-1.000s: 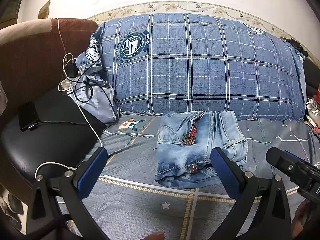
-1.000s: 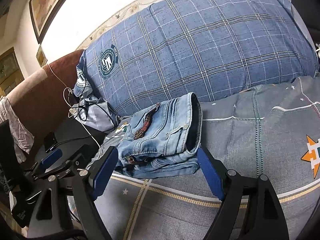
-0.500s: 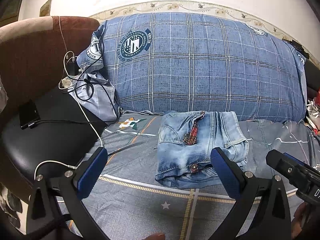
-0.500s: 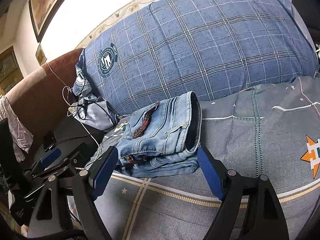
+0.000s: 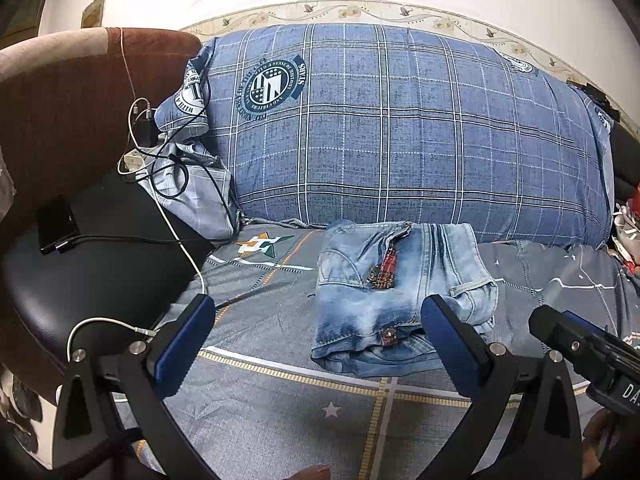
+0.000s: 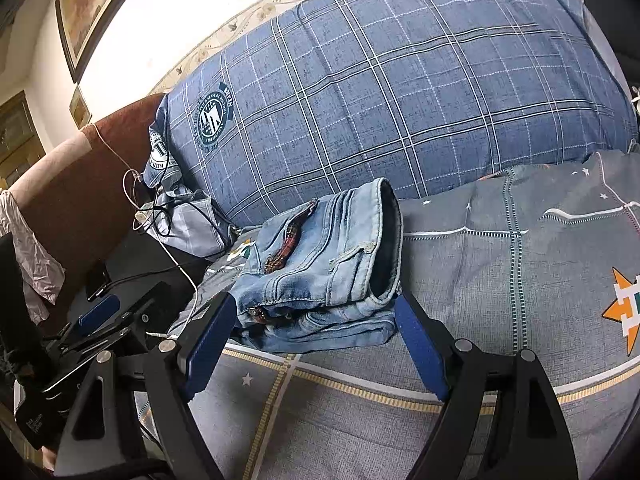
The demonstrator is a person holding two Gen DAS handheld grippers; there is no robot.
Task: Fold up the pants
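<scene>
Left of left gripper (image 5: pixel 316 330): one black padded seat (image 5: pixel 92 280), smooth and rounded at its edge, with one dark phone (image 5: pixel 56 224) flat on it, a black cable plugged in and a white cable (image 5: pixel 176 236) trailing toward the near left finger. Beyond that, one brown upholstered armrest (image 5: pixel 80 96), plus a tangle of cords over a pale checked cloth (image 5: pixel 196 196). Ahead, between the two blue-padded fingers: one pair of pants (image 5: pixel 396 292), light-wash denim, folded into a thick squarish bundle, lying on the grey printed bedsheet (image 5: pixel 280 400), far edge just beside one large blue plaid pillow (image 5: pixel 400 128). Left gripper spread wide, holding nothing, fingers apart from the denim; bare sheet between tips and bundle. Right of it, black body of the other tool. From right gripper (image 6: pixel 312 328): jaws likewise spread wide and empty, pants (image 6: pixel 320 272) straight ahead between the pads, near folded edges stacked in layers, waistband opening facing right, one red-patterned trim strip on top. Further right: open stretch of flat sheet (image 6: pixel 520 280), woven texture, star prints, gold striped line running across near the fingers. Pillow (image 6: pixel 400 80) walls off the far side.
</scene>
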